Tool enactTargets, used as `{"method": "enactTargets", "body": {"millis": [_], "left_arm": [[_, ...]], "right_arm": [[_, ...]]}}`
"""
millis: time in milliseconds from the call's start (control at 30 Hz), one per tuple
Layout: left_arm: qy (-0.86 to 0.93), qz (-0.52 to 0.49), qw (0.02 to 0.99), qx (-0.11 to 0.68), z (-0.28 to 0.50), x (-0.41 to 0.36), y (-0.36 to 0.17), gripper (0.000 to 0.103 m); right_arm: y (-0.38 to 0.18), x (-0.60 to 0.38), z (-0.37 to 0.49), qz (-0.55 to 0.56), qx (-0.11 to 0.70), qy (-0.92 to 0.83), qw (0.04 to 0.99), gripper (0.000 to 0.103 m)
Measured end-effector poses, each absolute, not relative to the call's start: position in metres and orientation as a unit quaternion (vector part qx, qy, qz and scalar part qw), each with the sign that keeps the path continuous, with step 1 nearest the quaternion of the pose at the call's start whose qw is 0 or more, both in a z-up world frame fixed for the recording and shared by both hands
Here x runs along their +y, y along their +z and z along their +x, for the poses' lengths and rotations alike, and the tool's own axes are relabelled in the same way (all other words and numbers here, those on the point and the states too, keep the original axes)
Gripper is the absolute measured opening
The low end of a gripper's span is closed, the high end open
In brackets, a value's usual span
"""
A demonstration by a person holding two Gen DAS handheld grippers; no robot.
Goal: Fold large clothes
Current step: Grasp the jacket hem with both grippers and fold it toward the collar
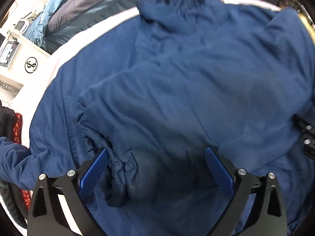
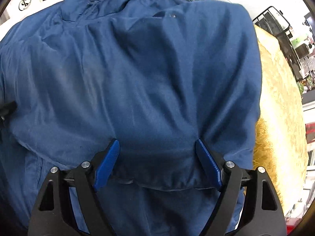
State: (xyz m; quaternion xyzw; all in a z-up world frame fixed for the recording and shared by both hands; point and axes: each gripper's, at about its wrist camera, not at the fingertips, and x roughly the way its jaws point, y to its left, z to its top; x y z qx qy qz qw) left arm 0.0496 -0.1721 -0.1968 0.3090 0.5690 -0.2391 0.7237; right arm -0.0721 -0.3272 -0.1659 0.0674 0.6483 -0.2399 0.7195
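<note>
Looking through the left wrist view, the blue jacket (image 1: 177,78) lay spread over a bed (image 1: 94,29) with a pale sheet, its collar toward the far edge and one sleeve (image 1: 17,157) trailing off the near left corner. A folded panel of the jacket lay across the middle, its gathered, elastic-looking hem (image 1: 118,169) bunched between the fingers of the left gripper (image 1: 156,153), which stood spread wide, with no sign of the pads pinching the cloth. Other bedding, light blue and grey (image 1: 65,5), was heaped beyond the far edge. In the right wrist view the same jacket (image 2: 137,68) filled nearly the whole picture, its right side reaching a golden patterned cover (image 2: 279,98) along the bed's right edge. The right gripper (image 2: 157,147) was also spread wide, straddling a doubled fold whose hem (image 2: 161,184) ran just below the pads; the cloth sat between them without being pressed. The fabric looked thin, soft and smooth, probably light but bulky and rather slippery, so it would likely sag and slide wherever unsupported. The doubled hem and seamed edges seemed the best holds, since they were thicker and less apt to slip than a single layer.
</note>
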Motion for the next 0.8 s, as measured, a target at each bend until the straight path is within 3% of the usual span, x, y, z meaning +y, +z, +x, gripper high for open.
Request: {"method": "enactTargets", "body": {"millis": [533, 800], "left_arm": [[-0.239, 0.229, 0.711, 0.620, 0.079, -0.160, -0.232, 0.099], [-0.239, 0.223, 0.720, 0.613, 0.063, -0.151, -0.226, 0.098]], "right_arm": [[-0.200, -0.329, -0.055, 0.048, 0.648, -0.270, 0.711, 0.095], [-0.200, -0.331, -0.058, 0.058, 0.659, -0.264, 0.702, 0.095]]}}
